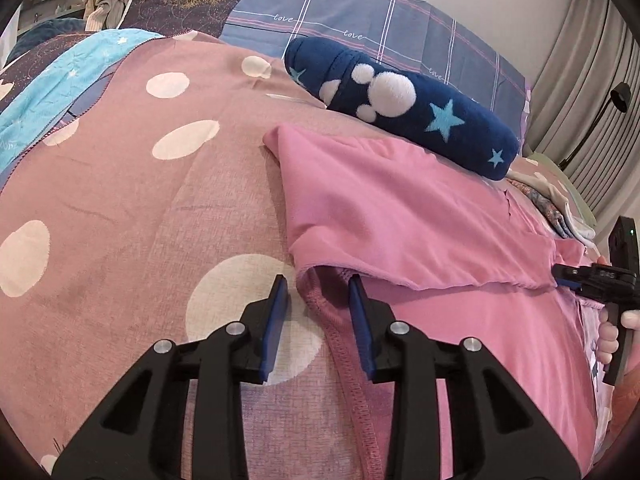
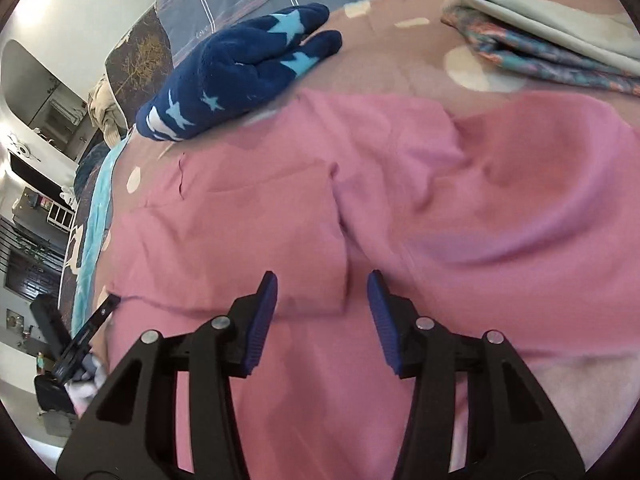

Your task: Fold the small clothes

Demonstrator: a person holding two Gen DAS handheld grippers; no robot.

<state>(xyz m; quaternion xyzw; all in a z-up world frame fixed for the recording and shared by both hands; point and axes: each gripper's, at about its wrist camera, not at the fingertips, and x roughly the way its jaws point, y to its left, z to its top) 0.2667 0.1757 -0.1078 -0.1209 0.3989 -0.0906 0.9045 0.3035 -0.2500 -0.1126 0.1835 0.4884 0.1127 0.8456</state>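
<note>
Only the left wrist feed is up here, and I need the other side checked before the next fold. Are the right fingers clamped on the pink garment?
Observer: No. The right gripper has its fingers apart over the pink garment, pads not pressing it.
Operator: How does the cloth lie ahead of it?
Observer: A crease runs up from between the fingers, and a raised fold bulges to the right of it.
Operator: What's beyond the garment there?
Observer: A folded stack, pale grey-green cloth on top of a patterned one, lying on the dotted bedspread.
</note>
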